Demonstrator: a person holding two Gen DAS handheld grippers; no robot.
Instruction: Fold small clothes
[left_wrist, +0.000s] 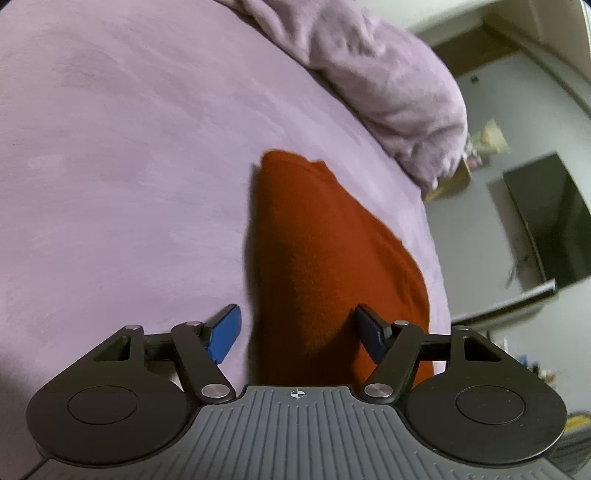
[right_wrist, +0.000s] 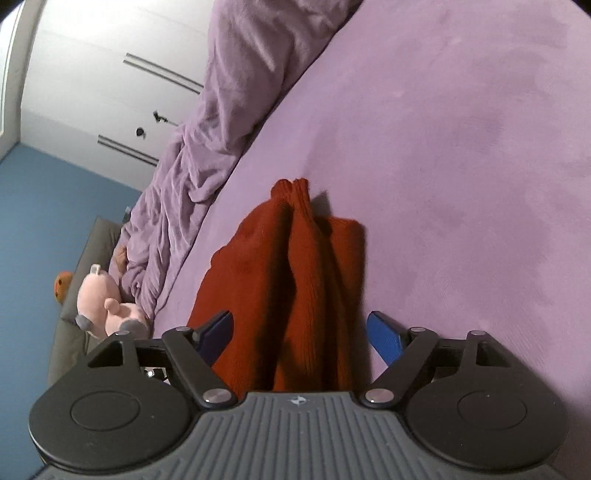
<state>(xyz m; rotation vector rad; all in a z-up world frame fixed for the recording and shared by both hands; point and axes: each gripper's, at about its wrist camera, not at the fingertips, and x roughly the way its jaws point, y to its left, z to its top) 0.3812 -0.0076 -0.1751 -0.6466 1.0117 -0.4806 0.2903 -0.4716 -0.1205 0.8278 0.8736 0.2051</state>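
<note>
The bed (left_wrist: 129, 166) fills both my views, its lilac cover smooth, with a rumpled blanket (left_wrist: 388, 85) at one o'clock in the left view and eleven o'clock in the right.

On the cover lies the red knit (left_wrist: 325, 258), running from six o'clock up to the centre between my fingers in both views. From the right it shows long folds and what look like two cuffs at its far end (right_wrist: 291, 188).

It looks soft, light and limp. I judge it will sag and drag on the plush cover, so I would pinch an edge or corner through all layers, not the middle.

My left gripper (left_wrist: 299, 334) is spread wide, holding nothing; my right gripper (right_wrist: 301, 336) likewise. Each straddles the knit; whether the pads touch it I cannot tell.
</note>
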